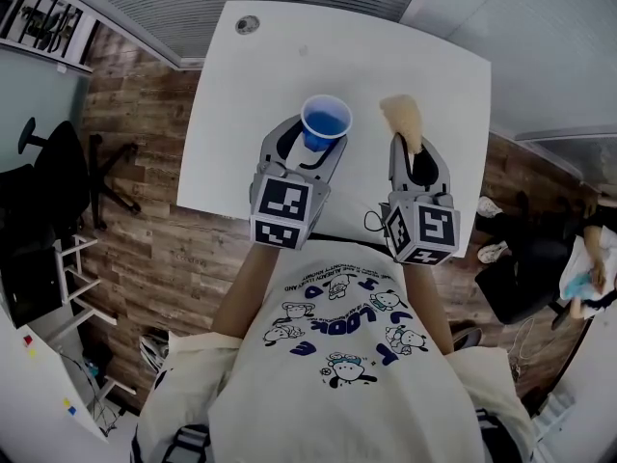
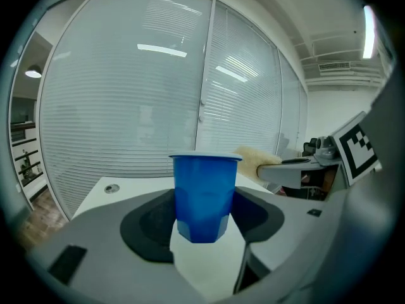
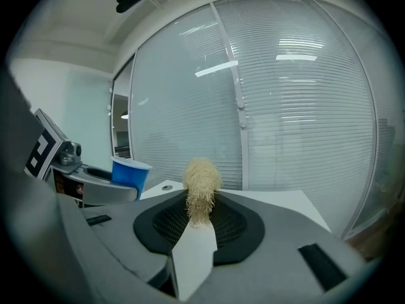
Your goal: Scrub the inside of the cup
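A blue plastic cup (image 1: pixel 325 122) stands upright between the jaws of my left gripper (image 1: pixel 313 147), which is shut on its lower body. In the left gripper view the cup (image 2: pixel 204 195) is lifted above the white table (image 2: pixel 136 192), its mouth facing up. My right gripper (image 1: pixel 416 152) is shut on a pale yellow fibrous scrubber (image 1: pixel 403 119); in the right gripper view the scrubber (image 3: pixel 201 189) sticks up from between the dark pads. The scrubber is to the right of the cup, apart from it, at about the height of its rim. The cup (image 3: pixel 130 175) shows at the left there.
The white table (image 1: pixel 241 114) has a round cable grommet (image 1: pixel 248 25) at its far left corner. Glass walls with blinds stand behind it. Wooden floor lies on both sides, with a black office chair (image 1: pixel 53 167) at the left and a person (image 1: pixel 588 258) at the right edge.
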{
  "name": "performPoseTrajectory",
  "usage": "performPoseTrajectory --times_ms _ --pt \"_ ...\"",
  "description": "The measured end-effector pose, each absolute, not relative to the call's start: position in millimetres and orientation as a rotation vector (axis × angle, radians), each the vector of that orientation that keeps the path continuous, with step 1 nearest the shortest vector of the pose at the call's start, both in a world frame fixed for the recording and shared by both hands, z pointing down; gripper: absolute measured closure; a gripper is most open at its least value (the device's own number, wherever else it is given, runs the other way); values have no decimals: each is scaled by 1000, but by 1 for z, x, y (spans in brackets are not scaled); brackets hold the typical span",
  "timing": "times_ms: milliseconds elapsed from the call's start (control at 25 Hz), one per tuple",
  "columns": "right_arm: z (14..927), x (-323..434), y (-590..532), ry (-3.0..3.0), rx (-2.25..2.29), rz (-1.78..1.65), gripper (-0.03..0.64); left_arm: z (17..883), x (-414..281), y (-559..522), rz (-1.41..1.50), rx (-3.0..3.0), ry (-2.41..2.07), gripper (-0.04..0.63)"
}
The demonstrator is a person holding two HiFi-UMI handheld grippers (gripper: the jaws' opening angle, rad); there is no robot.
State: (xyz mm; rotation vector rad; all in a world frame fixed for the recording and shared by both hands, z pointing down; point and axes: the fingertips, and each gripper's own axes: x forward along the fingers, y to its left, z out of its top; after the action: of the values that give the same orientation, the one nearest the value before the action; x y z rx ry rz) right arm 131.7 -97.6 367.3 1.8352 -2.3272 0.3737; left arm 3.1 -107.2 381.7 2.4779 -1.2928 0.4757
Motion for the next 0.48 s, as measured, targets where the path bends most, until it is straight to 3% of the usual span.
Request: performPoseTrajectory --times_ms 480 --pt "373 133 -94 -2316 1867 405 525 386 2 -107 445 2444 -1333 301"
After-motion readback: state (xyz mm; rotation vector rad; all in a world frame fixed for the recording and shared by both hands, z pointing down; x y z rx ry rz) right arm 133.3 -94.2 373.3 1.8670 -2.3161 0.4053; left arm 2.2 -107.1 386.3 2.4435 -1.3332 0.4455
